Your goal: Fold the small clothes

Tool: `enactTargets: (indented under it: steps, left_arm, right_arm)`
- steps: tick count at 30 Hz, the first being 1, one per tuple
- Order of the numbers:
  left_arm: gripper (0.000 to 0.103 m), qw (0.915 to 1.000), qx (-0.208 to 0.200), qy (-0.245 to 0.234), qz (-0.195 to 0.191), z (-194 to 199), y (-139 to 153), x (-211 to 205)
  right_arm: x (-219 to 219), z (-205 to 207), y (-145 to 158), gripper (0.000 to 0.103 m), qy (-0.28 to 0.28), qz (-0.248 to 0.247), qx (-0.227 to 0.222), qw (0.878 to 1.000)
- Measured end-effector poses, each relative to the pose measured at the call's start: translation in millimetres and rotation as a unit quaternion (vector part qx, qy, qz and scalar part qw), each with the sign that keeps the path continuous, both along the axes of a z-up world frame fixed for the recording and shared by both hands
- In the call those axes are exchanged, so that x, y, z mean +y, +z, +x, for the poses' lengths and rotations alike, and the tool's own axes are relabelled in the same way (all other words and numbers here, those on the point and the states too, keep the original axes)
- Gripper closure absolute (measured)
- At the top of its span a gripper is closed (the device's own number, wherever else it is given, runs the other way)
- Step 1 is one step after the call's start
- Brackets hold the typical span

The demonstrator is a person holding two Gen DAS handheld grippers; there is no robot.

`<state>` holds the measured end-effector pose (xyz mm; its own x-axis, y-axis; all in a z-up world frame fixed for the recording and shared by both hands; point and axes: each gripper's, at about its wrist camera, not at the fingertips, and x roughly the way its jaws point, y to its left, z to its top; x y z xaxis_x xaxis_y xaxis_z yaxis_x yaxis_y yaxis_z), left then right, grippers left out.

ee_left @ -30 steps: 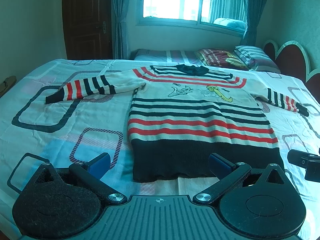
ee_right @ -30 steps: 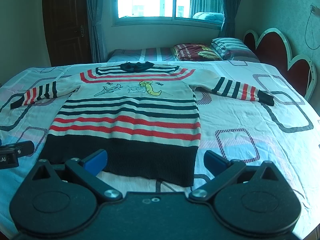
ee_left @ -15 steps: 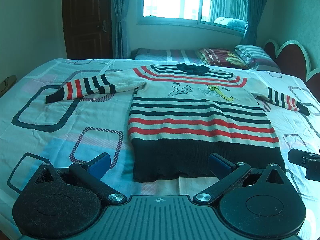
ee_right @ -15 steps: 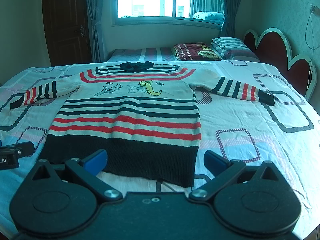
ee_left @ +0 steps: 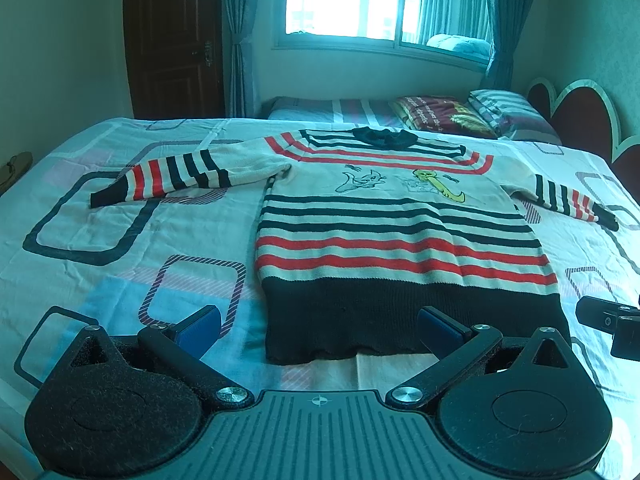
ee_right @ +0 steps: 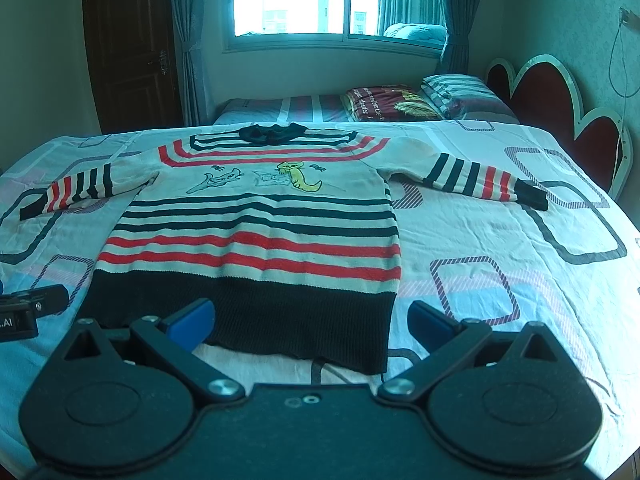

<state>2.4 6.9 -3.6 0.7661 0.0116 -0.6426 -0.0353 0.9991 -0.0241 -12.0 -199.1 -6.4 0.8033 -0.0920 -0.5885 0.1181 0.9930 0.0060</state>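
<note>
A small cream sweater (ee_left: 396, 236) with red and dark stripes, a cartoon print and a dark hem lies flat on the bed, front up, both sleeves spread out; it also shows in the right wrist view (ee_right: 256, 232). My left gripper (ee_left: 320, 326) is open and empty, hovering just before the hem's left part. My right gripper (ee_right: 310, 322) is open and empty, before the hem's right part. The right gripper's tip (ee_left: 608, 322) shows at the left wrist view's right edge, and the left gripper's tip (ee_right: 32, 306) shows at the right wrist view's left edge.
The bed sheet (ee_left: 100, 248) is pale with rounded-square patterns. Folded blankets and pillows (ee_left: 460, 116) lie on a second bed at the far side. A headboard (ee_right: 560, 96) stands at right. A door (ee_left: 172, 40) and window are behind.
Both grippers have barely moved; the views shift only slightly. The sweater lies as before.
</note>
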Motion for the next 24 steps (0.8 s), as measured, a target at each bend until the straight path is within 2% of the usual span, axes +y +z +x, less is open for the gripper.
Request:
enactTargets:
  steps: [24]
  left_arm:
    - [0.000,1.0000,0.002,0.001,0.001,1.0,0.8,-0.1]
  right_arm:
    - [-0.4,0.9,-0.2,0.001,-0.003,0.001,0.000,1.000]
